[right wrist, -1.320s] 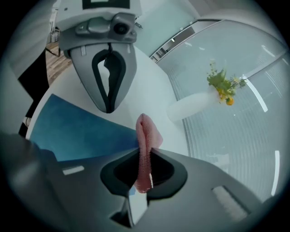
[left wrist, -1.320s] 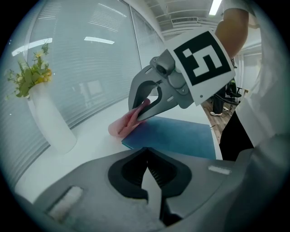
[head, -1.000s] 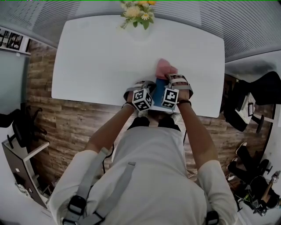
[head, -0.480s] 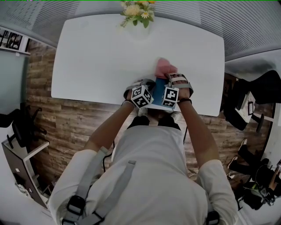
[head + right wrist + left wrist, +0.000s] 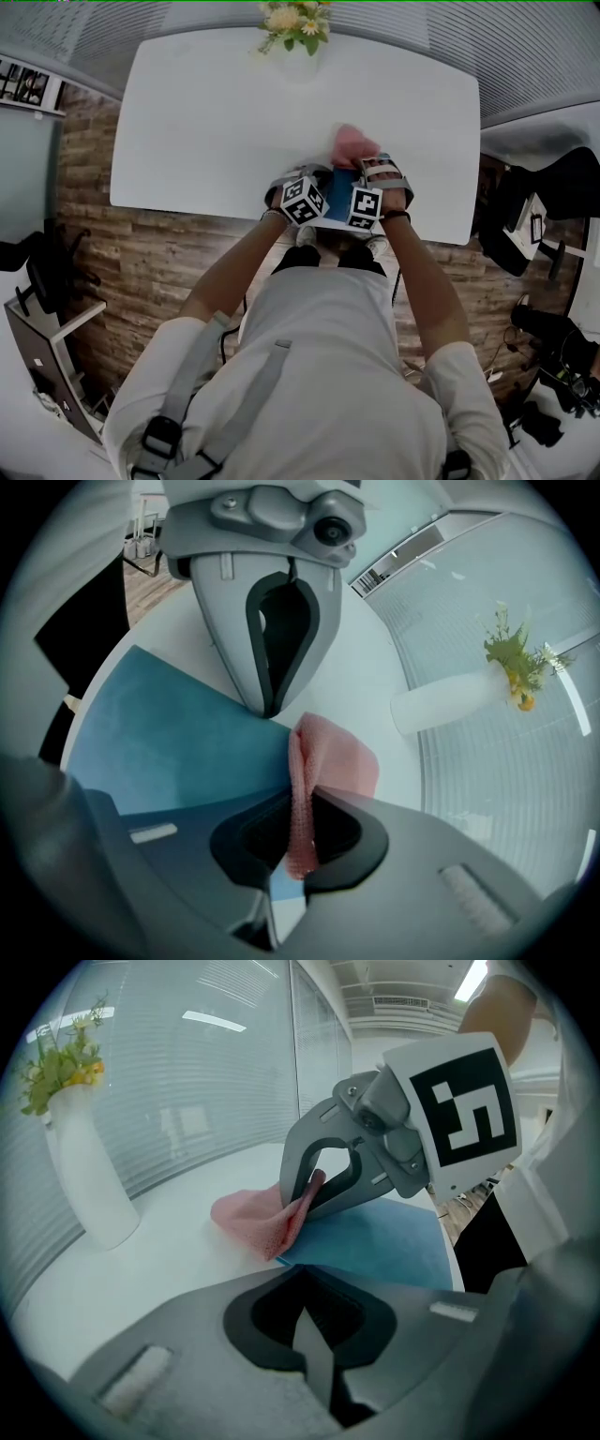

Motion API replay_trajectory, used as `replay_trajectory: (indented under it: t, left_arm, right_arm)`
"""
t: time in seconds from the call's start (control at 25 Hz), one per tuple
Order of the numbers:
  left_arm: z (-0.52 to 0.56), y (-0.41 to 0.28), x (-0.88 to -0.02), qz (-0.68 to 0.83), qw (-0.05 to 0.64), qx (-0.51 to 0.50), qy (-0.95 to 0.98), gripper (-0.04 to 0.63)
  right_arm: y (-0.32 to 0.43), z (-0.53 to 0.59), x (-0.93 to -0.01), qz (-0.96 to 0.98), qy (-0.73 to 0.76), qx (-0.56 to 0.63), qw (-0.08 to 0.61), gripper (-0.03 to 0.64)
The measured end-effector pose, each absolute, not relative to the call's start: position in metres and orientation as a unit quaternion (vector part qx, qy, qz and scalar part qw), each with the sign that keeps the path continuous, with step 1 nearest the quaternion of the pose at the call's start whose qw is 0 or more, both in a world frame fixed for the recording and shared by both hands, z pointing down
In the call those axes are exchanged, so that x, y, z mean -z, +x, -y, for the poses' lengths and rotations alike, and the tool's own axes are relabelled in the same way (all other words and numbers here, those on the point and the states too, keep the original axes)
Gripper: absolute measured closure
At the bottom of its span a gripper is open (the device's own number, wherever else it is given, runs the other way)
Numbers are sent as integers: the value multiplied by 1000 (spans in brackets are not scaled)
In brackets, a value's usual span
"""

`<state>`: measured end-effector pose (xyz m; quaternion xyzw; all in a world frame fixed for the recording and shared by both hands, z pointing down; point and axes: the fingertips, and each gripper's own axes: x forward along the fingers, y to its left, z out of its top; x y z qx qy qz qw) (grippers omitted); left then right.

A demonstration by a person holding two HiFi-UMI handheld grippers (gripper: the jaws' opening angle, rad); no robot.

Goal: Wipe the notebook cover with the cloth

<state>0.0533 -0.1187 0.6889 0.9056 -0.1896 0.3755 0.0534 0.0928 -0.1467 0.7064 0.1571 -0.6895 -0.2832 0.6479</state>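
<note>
Vase at table's far edge; right claw pinches cloth by notebook's far edge; left claw closed, empty.

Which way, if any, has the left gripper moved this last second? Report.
Yes, slightly: in the head view the left gripper has crept from the near edge of the table farther in, toward the flowers.

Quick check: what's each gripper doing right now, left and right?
Left gripper: closed, nothing between its jaws, tip at the blue notebook edge.
Right gripper: closed on the pink cloth.
</note>
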Motion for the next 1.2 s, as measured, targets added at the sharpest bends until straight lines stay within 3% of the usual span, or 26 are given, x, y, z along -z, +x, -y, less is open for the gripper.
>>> replay_trajectory:
  t: [1.2]
  left_arm:
    - [119,53,-690,191,56,-377,905,600]
  right_arm:
    - [86,102,-704,696,132,299,639,615]
